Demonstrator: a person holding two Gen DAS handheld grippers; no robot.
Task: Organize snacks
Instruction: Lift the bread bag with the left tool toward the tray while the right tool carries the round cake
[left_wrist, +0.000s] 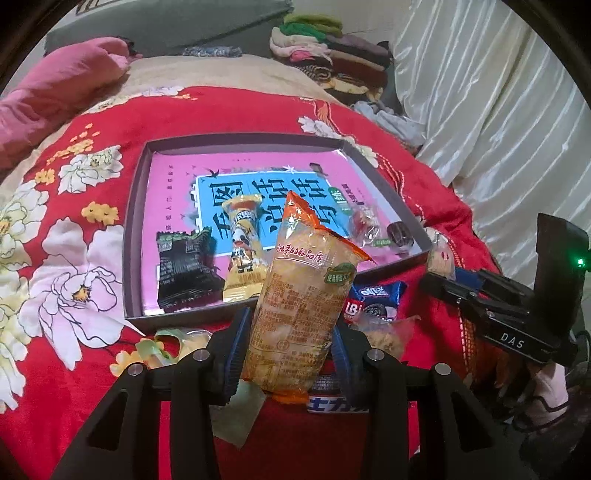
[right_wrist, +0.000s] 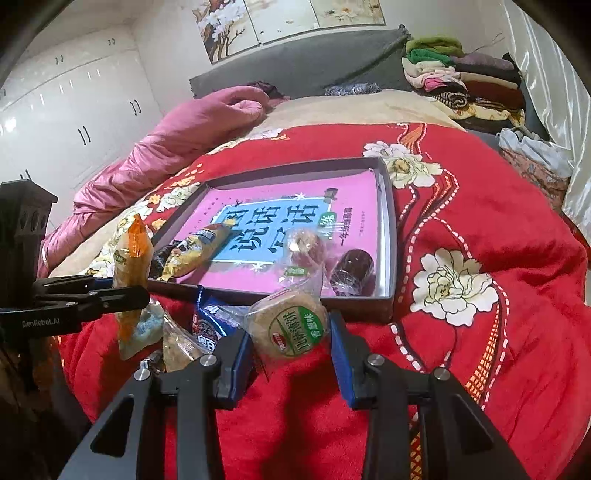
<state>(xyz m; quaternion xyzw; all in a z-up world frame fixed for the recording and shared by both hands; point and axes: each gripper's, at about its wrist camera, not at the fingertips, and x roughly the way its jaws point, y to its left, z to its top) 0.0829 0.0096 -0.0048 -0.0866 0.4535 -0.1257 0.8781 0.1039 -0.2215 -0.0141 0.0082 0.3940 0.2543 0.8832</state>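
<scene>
My left gripper (left_wrist: 291, 326) is shut on a tall clear snack packet with orange ends (left_wrist: 306, 266), held upright just in front of the shallow box (left_wrist: 133, 236). The box has a pink and blue printed bottom. In it lie a black packet (left_wrist: 184, 269), a yellow packet (left_wrist: 243, 251), a clear-wrapped sweet (left_wrist: 364, 225) and a dark round snack (left_wrist: 400, 236). My right gripper (right_wrist: 290, 328) is shut on a round cracker packet with a green label (right_wrist: 291, 321), close to the front wall of the box (right_wrist: 391, 236). In the right wrist view the left gripper (right_wrist: 142, 293) shows at the left with the orange-ended packet (right_wrist: 131, 254).
A blue Oreo packet (left_wrist: 376, 299) and other loose snack packets (right_wrist: 181, 347) lie on the red floral blanket (right_wrist: 480, 206) before the box. A pink quilt (left_wrist: 55, 88) lies at the back left, folded clothes (left_wrist: 325, 55) at the back, a white curtain (left_wrist: 480, 92) at the right.
</scene>
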